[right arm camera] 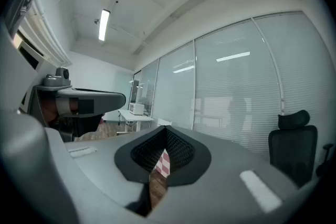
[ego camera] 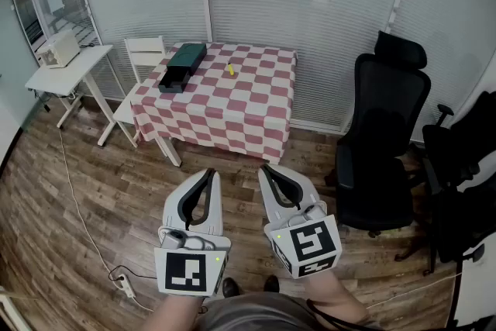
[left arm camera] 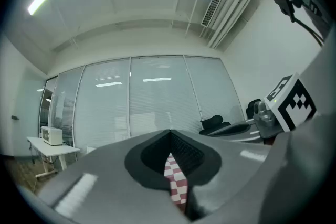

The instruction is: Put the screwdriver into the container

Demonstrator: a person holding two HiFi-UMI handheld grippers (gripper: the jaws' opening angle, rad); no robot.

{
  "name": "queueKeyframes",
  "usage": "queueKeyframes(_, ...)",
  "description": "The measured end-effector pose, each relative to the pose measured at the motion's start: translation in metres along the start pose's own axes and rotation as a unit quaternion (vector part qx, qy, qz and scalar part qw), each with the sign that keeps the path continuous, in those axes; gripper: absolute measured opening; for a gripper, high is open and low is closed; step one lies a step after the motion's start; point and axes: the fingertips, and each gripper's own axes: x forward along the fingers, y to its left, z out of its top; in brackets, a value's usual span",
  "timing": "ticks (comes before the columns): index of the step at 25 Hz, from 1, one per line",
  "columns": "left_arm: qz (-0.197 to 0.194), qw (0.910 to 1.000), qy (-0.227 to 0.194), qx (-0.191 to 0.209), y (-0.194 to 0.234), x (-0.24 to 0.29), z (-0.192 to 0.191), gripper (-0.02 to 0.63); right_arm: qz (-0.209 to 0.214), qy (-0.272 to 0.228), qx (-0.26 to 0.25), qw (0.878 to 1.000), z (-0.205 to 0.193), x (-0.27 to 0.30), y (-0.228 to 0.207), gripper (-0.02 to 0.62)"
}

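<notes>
i'm holding the left hand-held gripper (ego camera: 210, 172) and right hand-held gripper (ego camera: 264, 167) closed, empty, guessing the yellow screwdriver (ego camera: 230, 70) is light, stiff, best pinched mid-handle.

On the table (ego camera: 256, 101) the yellow thing (ego camera: 230, 70) is too small for you to tell if it is the screwdriver; the dark box (ego camera: 182, 66) does not show you its inside; the bottom edge cuts off your forearms (ego camera: 332, 300); the right edge cuts the far chair (ego camera: 465, 190); in the left gripper view the jaws hide the table except a narrow strip of checked cloth (left arm camera: 176, 182); in the right gripper view you also see only a strip of it.
</notes>
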Motion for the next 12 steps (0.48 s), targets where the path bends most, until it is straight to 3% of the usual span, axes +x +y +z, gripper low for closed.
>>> queueKeyframes(12, 0.008, 0.9997, 0.019, 0.01, -0.025, 0.011, -0.007, 0.0, 0.012, -0.001, 0.008, 1.0, -0.012, -0.011, -0.022, 0.023)
